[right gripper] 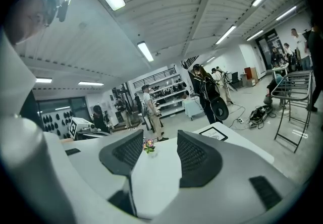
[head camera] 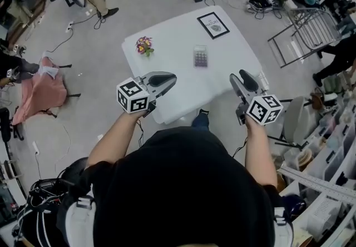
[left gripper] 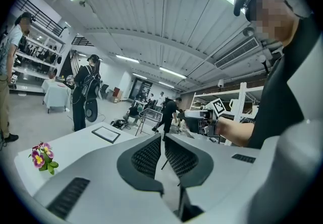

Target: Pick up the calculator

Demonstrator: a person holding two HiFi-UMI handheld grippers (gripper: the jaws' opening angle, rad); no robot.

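in the head view the calculator [head camera: 200, 56] lies flat on the white tabletop [head camera: 167, 57], a little above the centre of the frame, with nothing touching it. a black picture frame [head camera: 213, 24] lies above it and slightly to the right, near the tabletop's upper corner. a small bunch of purple and yellow flowers [head camera: 144, 45] stands to the left of the calculator, near the tabletop's left edge.

both grippers hang over the lower edge of the tabletop, well apart from the calculator, which lies above the gap between them. the left gripper [head camera: 173, 78] is left of centre and points to the right. in the left gripper view its jaws [left gripper: 162, 140] stand together with only a hairline slit between the ribbed pads, and nothing is held. in that view the flowers [left gripper: 41, 156] sit at the lower left and the picture frame [left gripper: 106, 133] lies further back on the tabletop [left gripper: 75, 145].

the right gripper [head camera: 240, 76] is right of centre, at the tabletop's right edge, and points up the frame. in the right gripper view its jaws [right gripper: 160, 137] stand clearly apart and hold nothing. bare tabletop [right gripper: 156, 177] shows through the gap, with the flowers [right gripper: 148, 146] far off between the jaw tips and the picture frame [right gripper: 213, 133] to the right of them.
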